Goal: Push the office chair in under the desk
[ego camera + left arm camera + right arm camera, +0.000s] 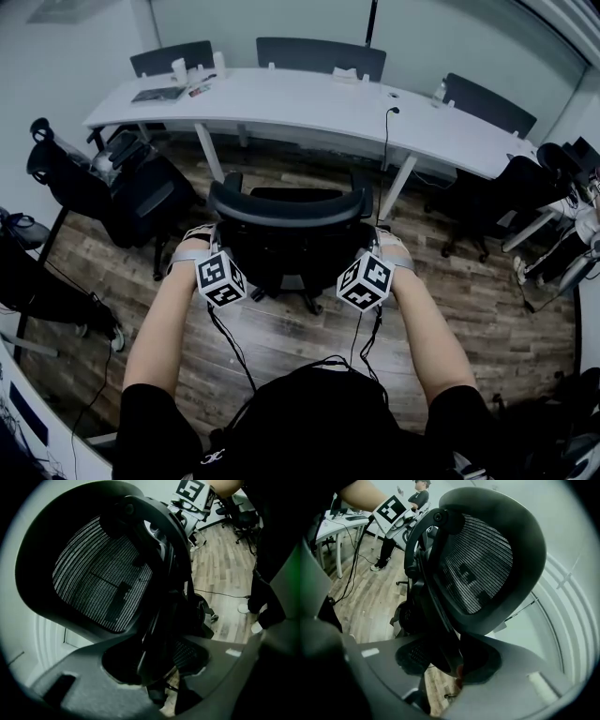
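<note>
A black office chair [286, 211] with a mesh back stands on the wood floor, a short way out from the long white desk [309, 103], its back toward me. My left gripper [208, 253] is at the left edge of the backrest and my right gripper [380, 253] at the right edge. In the left gripper view the mesh back [101, 583] fills the frame and its frame edge runs between the wide-spread jaws of that gripper [154, 667]. The right gripper [450, 663] straddles the backrest [483, 564] the same way. I see no pad clamped on it.
Two slanted white desk legs [211, 155] [398, 183] flank the gap ahead of the chair. A cable [385, 131] hangs off the desk edge. Another black chair [141, 192] stands left, one [487, 202] right, more [319, 52] behind the desk. A person [401, 513] stands beyond.
</note>
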Motion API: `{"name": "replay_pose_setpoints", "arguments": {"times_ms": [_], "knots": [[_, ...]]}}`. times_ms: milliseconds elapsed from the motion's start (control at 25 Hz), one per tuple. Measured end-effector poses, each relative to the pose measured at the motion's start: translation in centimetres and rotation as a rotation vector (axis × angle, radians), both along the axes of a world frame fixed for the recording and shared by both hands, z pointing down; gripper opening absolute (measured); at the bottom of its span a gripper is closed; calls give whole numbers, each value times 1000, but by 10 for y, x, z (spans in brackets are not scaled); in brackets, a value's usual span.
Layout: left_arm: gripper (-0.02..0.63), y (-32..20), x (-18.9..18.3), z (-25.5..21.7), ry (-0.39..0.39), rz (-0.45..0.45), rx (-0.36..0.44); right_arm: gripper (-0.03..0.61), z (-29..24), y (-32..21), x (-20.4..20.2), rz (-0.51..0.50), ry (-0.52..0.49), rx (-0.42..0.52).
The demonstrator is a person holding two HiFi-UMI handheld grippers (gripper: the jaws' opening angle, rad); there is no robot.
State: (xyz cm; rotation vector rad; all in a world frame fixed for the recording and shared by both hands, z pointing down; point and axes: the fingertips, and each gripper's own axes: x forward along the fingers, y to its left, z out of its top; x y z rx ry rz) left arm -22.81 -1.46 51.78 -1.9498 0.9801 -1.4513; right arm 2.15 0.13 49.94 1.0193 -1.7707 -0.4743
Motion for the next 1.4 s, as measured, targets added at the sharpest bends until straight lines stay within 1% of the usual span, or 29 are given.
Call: {"name": "replay_pose_setpoints", "arguments": {"times_ms": [160, 360, 560, 720, 960, 1280, 1400], "knots": [[175, -2, 2, 0, 8, 20, -11, 163, 0, -2, 1, 27, 1, -3], [176, -4, 3, 0, 34, 34, -9, 167, 0, -6, 3, 72, -59, -20], [176, -6, 1, 3, 44, 45, -18, 169, 1, -8, 1, 114, -59, -8], [178, -12, 3, 3, 47, 42, 0, 169, 2, -14, 3, 134, -65, 1], [179, -30, 6, 1, 51, 53, 37, 169, 2, -32, 6, 131, -60, -7], [179, -68, 13, 2, 46, 75, 28, 167, 1, -72, 13, 124, -72, 3], [179, -86, 13, 2, 47, 70, 39, 164, 0, -88, 13, 116, -56, 12]]}}
